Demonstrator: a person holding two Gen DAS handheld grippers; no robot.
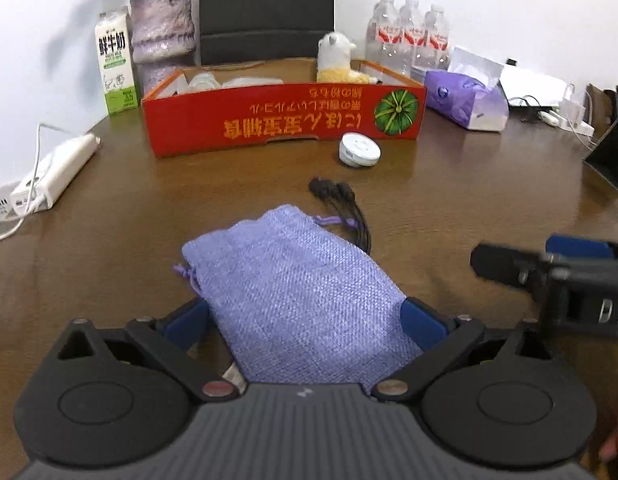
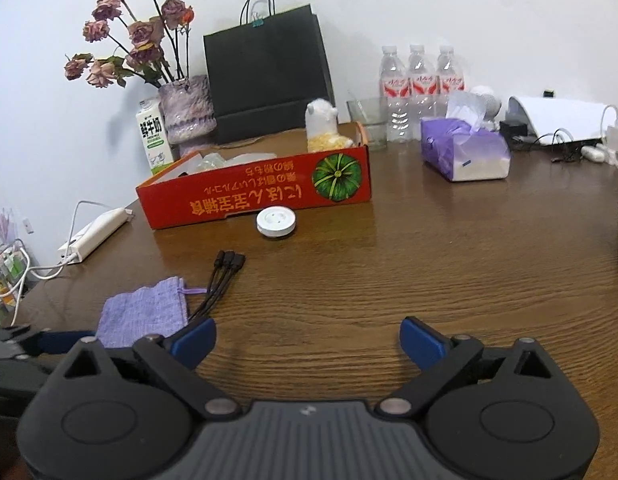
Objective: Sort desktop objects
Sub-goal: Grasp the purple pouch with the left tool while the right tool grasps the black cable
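White wall stood behind the brown wood-grain table (image 2: 429,264), and a black paper bag (image 2: 265,80) leaned against it beside a vase of dried roses (image 2: 187,108). A milk carton (image 2: 153,142) carried green-and-white print with Chinese characters; three water bottles (image 2: 421,80) wore red labels too small to read. The red cardboard box (image 2: 261,188) showed yellow lettering upside down beside a green pumpkin picture, and a plush toy (image 2: 321,128) sat inside its far corner. A round white disc (image 2: 276,221) lay just in front of the box. A purple tissue pack (image 2: 465,152) sat off to the right.

The left gripper (image 1: 305,312) was clamped on the purple fabric pouch (image 1: 297,296), its blue pads pressing both sides, with a black multi-head cable (image 1: 341,200) lying just beyond the pouch's drawstring end. The right gripper (image 2: 307,340) had its fingers spread apart over bare wood, grasping nothing. Broad bare tabletop lay ahead of it.
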